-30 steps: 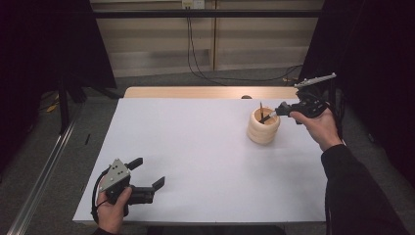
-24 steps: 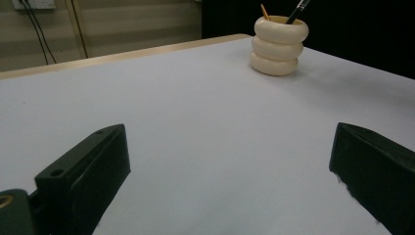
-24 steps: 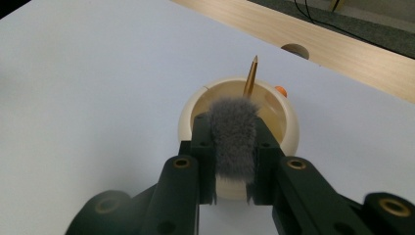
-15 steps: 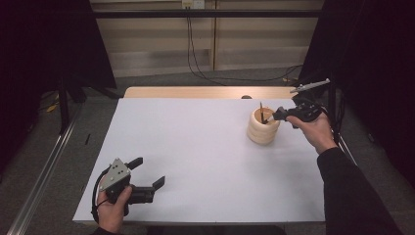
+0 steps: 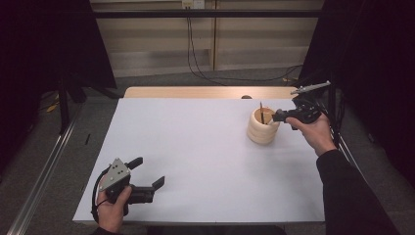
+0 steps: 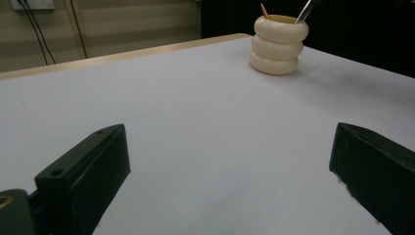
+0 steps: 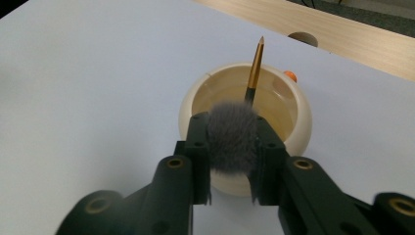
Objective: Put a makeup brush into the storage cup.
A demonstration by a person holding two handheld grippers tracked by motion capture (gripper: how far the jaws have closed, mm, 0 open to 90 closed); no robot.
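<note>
A white table (image 5: 205, 161) stands before a dim wall with dangling cables, bearing one cream ringed holder (image 5: 262, 128) near its far right edge. Above the holder's mouth, the right gripper (image 7: 232, 142), whose jaws have just been easing apart, pinches the grey bristle head of one brush (image 7: 234, 139), whose gold handle points away over the holder. The left gripper (image 5: 147, 176) rests at the near left corner, jaws spread wide around nothing.

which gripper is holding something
The right gripper, at the cup, shut on a grey fluffy brush; the left gripper is open and empty.
</note>
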